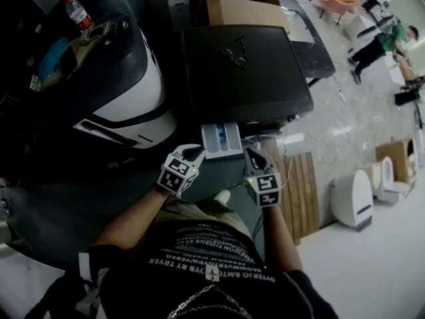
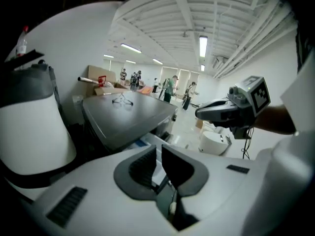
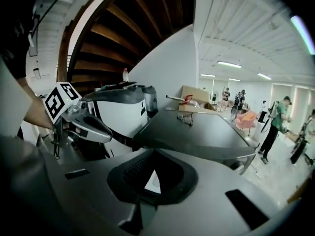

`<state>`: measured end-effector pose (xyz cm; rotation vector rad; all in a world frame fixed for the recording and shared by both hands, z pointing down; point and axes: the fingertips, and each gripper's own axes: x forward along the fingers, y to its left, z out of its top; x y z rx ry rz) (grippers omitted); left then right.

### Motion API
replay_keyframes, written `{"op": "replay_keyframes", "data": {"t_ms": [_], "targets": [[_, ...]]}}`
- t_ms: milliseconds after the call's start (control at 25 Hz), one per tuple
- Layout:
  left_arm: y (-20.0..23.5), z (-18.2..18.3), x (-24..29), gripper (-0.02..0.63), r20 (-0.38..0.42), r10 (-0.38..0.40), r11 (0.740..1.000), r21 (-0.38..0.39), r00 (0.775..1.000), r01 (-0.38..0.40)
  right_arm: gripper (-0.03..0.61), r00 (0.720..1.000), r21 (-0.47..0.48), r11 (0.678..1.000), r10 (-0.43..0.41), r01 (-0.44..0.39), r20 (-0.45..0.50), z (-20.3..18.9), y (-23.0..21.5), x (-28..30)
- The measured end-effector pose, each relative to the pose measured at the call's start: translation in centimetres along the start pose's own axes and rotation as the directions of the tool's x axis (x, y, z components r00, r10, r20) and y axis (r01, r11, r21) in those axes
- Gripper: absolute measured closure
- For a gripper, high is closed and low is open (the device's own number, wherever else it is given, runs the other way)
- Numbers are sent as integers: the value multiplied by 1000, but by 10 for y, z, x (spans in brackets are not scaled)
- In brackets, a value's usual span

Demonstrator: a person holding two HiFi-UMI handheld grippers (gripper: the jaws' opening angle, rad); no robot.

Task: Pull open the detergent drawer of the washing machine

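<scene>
A dark grey, flat-topped washing machine (image 1: 246,72) fills the 12 o'clock part of the head view. Its detergent drawer, a pale blue-and-white plastic tray (image 1: 221,140), juts out of the machine's front edge at 6 o'clock, toward the person. A pair of thin wire-framed spectacles (image 1: 236,55) lies on the machine's lid. A brown cardboard box (image 1: 246,12) stands beyond it at 12 o'clock. A large rounded white-and-black appliance (image 1: 133,92) stands at 9 o'clock of the washing machine.

Because the drawer stands out of its slot, the pull is judged done or very nearly done. If more travel is wanted, the drawer's front lip should be taken squarely. It should then be drawn straight toward 6 o'clock along its own run, kept level and not twisted, so the tray is not jammed or tipped. Otherwise both tools are best lifted clear without the open tray being knocked.

The left gripper (image 1: 197,153), white plastic with a square-marker cube, is held just beside the drawer's corner at 7 o'clock. Its jaws are seen in its own view with only a slim gap between them and nothing in that gap. The right gripper (image 1: 252,157), of the same make, is held near the drawer at 5 o'clock. Its jaws are closed together at the tips and empty. No contact between either gripper and the drawer is shown.
</scene>
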<state>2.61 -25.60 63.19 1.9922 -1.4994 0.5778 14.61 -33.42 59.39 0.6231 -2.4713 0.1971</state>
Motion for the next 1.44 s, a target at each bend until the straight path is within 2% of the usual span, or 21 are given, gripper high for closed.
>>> {"op": "replay_keyframes", "data": {"t_ms": [80,160,360,480,560,720,880,1040,1200,1440], "targets": [[-1,27,-14,594,77,26,1000,14,997,-28,575,998,-14,1000,-12,12,66,23,4,-8],[0,56,-32,609,168,56,998,30,984,-61,575,991,-15,999,-26,28,129,46,6,-17],[3,115,-79,611,351,115,986,72,929,-150,577,960,9,999,-49,49,274,99,10,-44],[-2,132,-100,611,411,111,977,123,905,-176,577,942,1,999,-38,40,333,122,20,-61],[-6,138,-109,611,434,103,970,156,895,-187,577,939,-9,999,-29,34,343,131,27,-70],[-12,151,-124,611,467,74,973,160,881,-166,577,925,-14,999,-32,40,378,142,35,-75],[-14,150,-132,611,458,44,976,170,888,-135,577,927,-4,999,-44,49,373,146,46,-78],[-12,154,-141,611,455,20,968,213,890,-131,577,924,22,997,-77,74,375,145,52,-80],[-11,154,-150,611,455,-8,971,215,890,-101,577,925,29,995,-95,91,367,147,62,-84],[2,146,-160,611,451,-22,966,240,892,-97,577,918,65,989,-147,133,369,145,72,-80]]}}
